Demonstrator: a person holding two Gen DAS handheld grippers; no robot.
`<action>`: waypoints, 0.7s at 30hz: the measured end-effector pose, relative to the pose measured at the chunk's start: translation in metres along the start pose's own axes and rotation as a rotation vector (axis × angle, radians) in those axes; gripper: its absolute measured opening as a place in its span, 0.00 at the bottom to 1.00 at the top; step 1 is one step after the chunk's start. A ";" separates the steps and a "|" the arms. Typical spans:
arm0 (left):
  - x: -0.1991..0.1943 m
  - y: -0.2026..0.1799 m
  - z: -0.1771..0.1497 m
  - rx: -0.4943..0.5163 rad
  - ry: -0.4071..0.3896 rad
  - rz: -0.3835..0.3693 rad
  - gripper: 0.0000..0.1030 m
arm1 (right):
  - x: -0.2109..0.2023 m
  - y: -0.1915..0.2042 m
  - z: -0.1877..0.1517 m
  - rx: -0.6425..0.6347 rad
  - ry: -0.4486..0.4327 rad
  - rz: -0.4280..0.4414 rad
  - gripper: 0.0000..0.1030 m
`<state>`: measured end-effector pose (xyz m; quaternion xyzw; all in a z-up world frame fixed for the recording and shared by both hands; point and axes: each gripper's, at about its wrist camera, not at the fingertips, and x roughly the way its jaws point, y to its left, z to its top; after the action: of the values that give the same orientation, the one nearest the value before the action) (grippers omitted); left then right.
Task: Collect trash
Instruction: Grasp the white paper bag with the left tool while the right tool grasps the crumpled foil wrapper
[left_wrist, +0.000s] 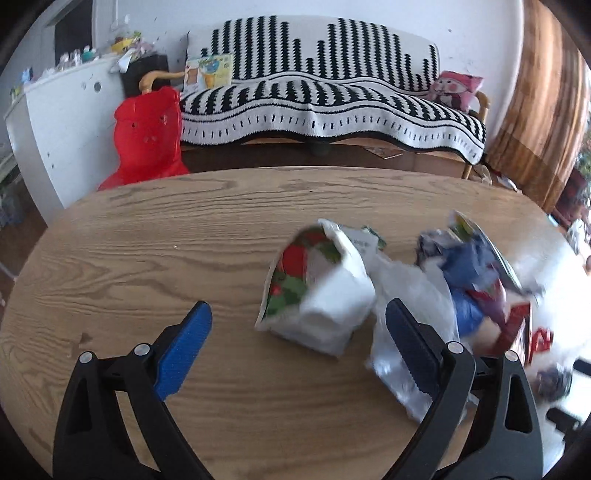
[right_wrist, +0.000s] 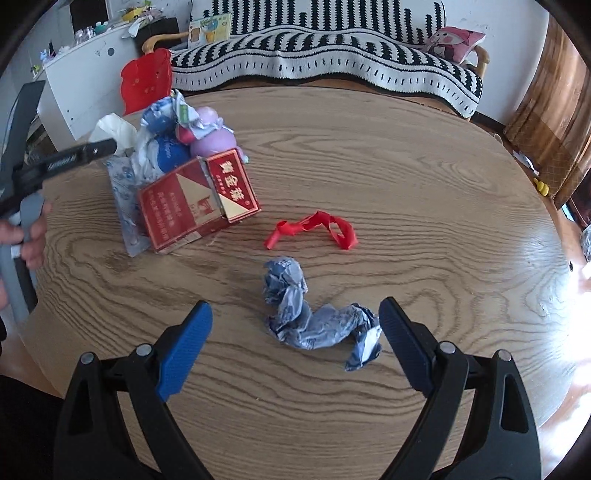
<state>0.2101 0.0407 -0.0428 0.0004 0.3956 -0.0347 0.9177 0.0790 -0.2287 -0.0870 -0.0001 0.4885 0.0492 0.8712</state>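
I had both tools over the wooden table (right_wrist: 406, 166). My right gripper (right_wrist: 295, 332) was spread wide with nothing between its blue pads, and the crumpled blue-grey wrapper (right_wrist: 306, 317) lay on the surface just ahead of them, inside the gap but touching neither finger as far as I could see. Beyond it, toward the middle of the table, lay a twisted red ribbon (right_wrist: 317, 227), apart from the wrapper.

Toward the left edge of the table sat the main heap of trash. A red cigarette carton (right_wrist: 184, 206) with gold lettering stood there with its flap open, and behind it were a blue crumpled wrapper (right_wrist: 168, 149), a pale purple piece (right_wrist: 214, 138) and a white tissue (right_wrist: 114, 127), all bunched together.

My left gripper (left_wrist: 299, 332) was also spread wide and held nothing. In its own view, which was blurred, a white paper pack with a red and green print (left_wrist: 317, 288) stood just ahead of the pads, and a clear plastic bag (left_wrist: 410, 295) lay against the right pad (left_wrist: 410, 343). I could not tell whether they truly touched. In the right wrist view a hand (right_wrist: 29, 236) gripped that tool's handle at the left edge.

Past the far edge of the table stood a sofa with a black-and-white blanket (left_wrist: 325, 96) and a red plastic bag (left_wrist: 147, 136).
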 end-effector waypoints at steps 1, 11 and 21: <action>0.004 -0.001 0.003 -0.009 0.001 -0.009 0.90 | 0.002 -0.002 0.000 0.003 0.004 0.002 0.86; 0.005 -0.010 0.007 0.030 0.000 0.038 0.52 | 0.010 -0.011 0.004 0.020 0.022 0.024 0.86; -0.051 -0.022 0.002 0.072 -0.024 0.028 0.52 | 0.027 -0.016 0.005 0.027 0.032 -0.045 0.62</action>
<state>0.1752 0.0224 -0.0041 0.0386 0.3830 -0.0359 0.9223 0.0987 -0.2417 -0.1080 0.0001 0.5031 0.0231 0.8639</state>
